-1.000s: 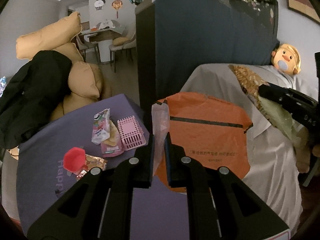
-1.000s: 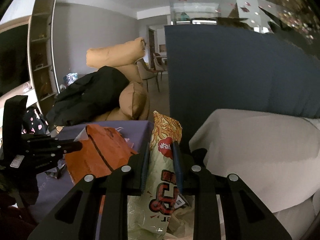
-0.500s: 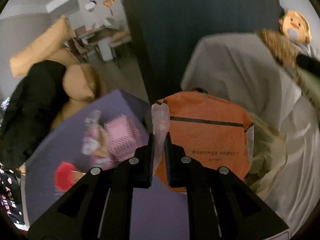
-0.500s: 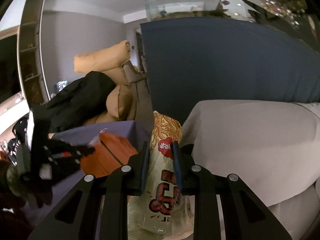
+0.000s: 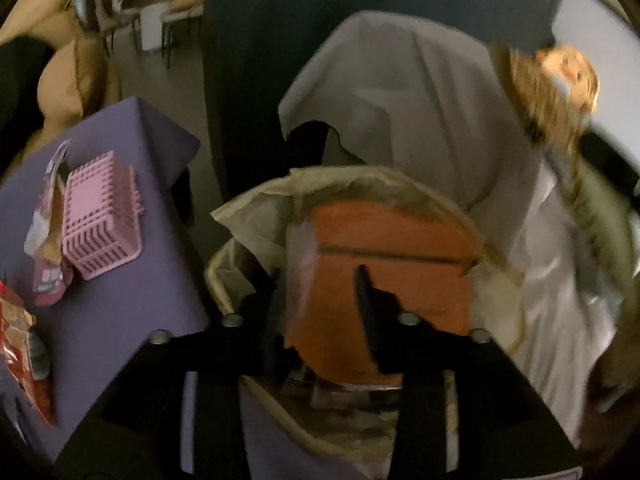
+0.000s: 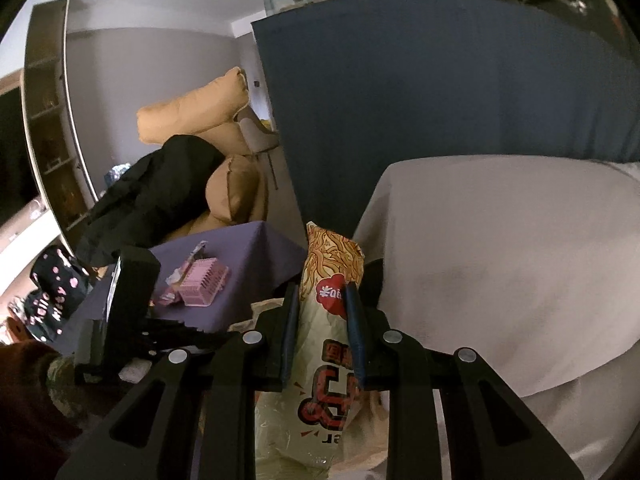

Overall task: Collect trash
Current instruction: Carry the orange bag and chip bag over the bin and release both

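Observation:
In the left wrist view my left gripper (image 5: 320, 280) stands open over the trash bin (image 5: 496, 248), which has a pale liner. The orange flat packet (image 5: 392, 276) sits between the parted jaws at the bin's mouth; the view is blurred, so I cannot tell if it touches them. In the right wrist view my right gripper (image 6: 322, 292) is shut on a noodle snack bag (image 6: 334, 280), held upright near the bin. The left gripper's body (image 6: 132, 316) shows at the left of that view.
A purple-covered table (image 5: 120, 320) at left holds a pink basket (image 5: 102, 216), a torn pink wrapper (image 5: 44, 224) and a red wrapper (image 5: 20, 344). A grey-draped sofa (image 6: 500, 272), a dark blue panel (image 6: 440, 80) and tan cushions (image 6: 192, 120) surround the spot.
My left gripper swung right from the table to above the bin, tilted down and opened its jaws; the orange packet now sits in the bin's mouth. My right gripper kept its hold on the snack bag.

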A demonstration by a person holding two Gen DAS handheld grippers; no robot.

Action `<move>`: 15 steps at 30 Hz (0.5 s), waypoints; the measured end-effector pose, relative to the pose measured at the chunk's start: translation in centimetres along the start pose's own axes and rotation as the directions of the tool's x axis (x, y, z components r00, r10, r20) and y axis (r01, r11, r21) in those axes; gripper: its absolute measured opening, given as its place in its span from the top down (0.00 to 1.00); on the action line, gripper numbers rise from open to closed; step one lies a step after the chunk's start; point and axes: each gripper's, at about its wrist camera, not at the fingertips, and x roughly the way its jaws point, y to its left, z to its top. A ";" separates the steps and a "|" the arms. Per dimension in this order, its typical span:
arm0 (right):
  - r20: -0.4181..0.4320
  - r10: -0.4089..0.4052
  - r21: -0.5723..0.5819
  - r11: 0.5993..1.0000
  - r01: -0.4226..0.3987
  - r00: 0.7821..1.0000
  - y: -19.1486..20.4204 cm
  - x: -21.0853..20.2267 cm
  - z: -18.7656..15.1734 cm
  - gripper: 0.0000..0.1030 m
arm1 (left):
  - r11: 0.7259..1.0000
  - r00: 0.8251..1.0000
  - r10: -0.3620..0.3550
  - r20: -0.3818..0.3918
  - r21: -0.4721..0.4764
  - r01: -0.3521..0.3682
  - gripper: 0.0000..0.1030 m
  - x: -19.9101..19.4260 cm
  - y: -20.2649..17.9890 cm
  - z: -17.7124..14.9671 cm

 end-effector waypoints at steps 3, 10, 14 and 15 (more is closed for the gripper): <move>-0.029 0.041 0.026 0.999 -0.040 0.999 0.7 1.2 -0.5 0.78 | 0.998 0.998 -0.010 0.055 -0.056 0.013 0.54 -2.5 1.7 0.3; -0.125 0.060 0.106 0.993 -0.047 0.990 2.5 6.0 -2.5 0.77 | 0.992 0.986 0.060 0.154 -0.119 -0.042 0.49 -9.3 5.3 -1.2; -0.194 0.062 0.145 0.989 -0.034 0.979 3.8 9.3 -3.7 0.77 | 0.987 0.977 0.109 0.184 -0.140 -0.084 0.48 -12.2 7.4 -3.5; -0.207 0.054 0.140 0.990 -0.025 0.977 4.2 9.7 -4.0 0.77 | 0.985 0.975 0.120 0.186 -0.145 -0.094 0.48 -12.8 8.0 -4.0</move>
